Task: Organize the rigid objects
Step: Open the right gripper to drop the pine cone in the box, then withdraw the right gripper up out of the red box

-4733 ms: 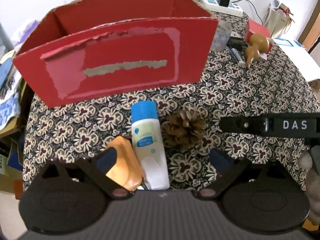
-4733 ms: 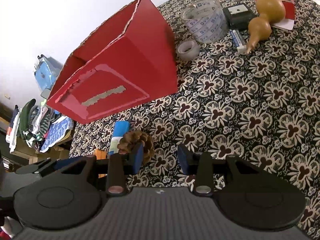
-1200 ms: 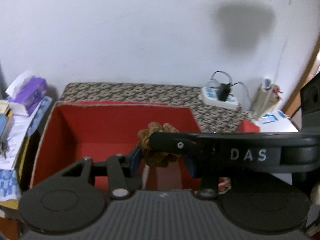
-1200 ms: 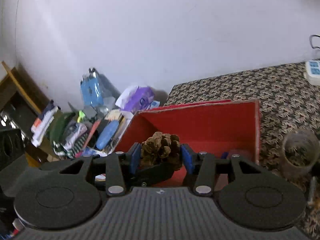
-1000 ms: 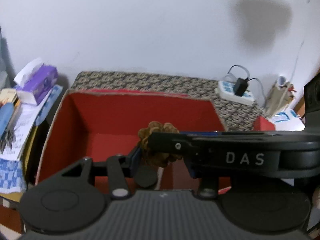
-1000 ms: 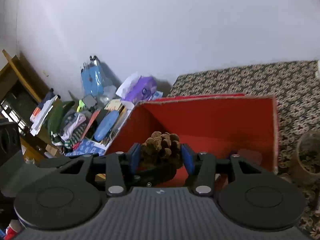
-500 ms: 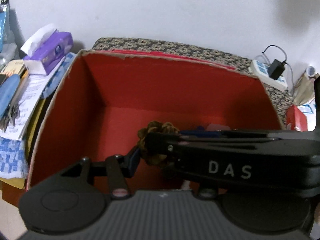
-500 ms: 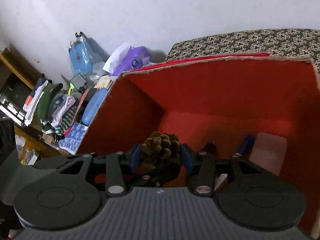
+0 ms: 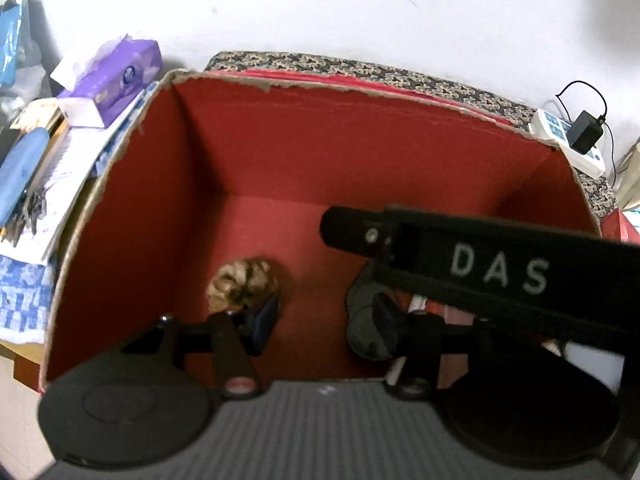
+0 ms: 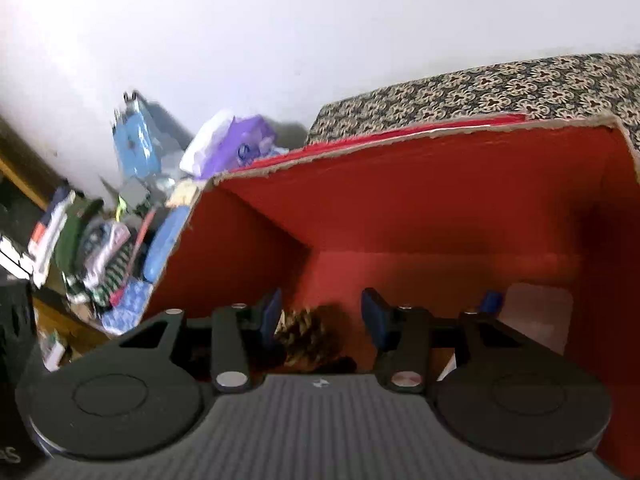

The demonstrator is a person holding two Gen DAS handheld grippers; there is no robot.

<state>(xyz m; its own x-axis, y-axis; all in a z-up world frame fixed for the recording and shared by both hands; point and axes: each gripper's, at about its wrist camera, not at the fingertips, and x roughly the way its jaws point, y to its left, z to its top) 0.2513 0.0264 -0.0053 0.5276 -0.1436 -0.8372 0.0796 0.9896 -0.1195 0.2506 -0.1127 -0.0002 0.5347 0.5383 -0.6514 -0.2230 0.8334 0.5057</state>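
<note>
A brown pine cone (image 9: 243,282) lies on the floor of the open red cardboard box (image 9: 280,152), loose, blurred as if dropping. In the right wrist view the pine cone (image 10: 308,336) sits below and between the spread blue pads. My right gripper (image 10: 320,318) is open and empty above the box (image 10: 440,208). My left gripper (image 9: 326,322) is open and empty over the box's near side. The right gripper's black body marked DAS (image 9: 480,264) crosses the left wrist view and hides the box's right floor.
Other items lie in the box's right part: a pinkish flat piece (image 10: 536,316) and a blue-capped thing (image 10: 491,302). A purple tissue pack (image 9: 112,80) and clutter lie left of the box. A power strip with charger (image 9: 572,140) sits at the back right on the patterned tablecloth (image 10: 500,80).
Both grippers were shut on the pine cone over the box. Both have opened and the cone has fallen to the box floor.
</note>
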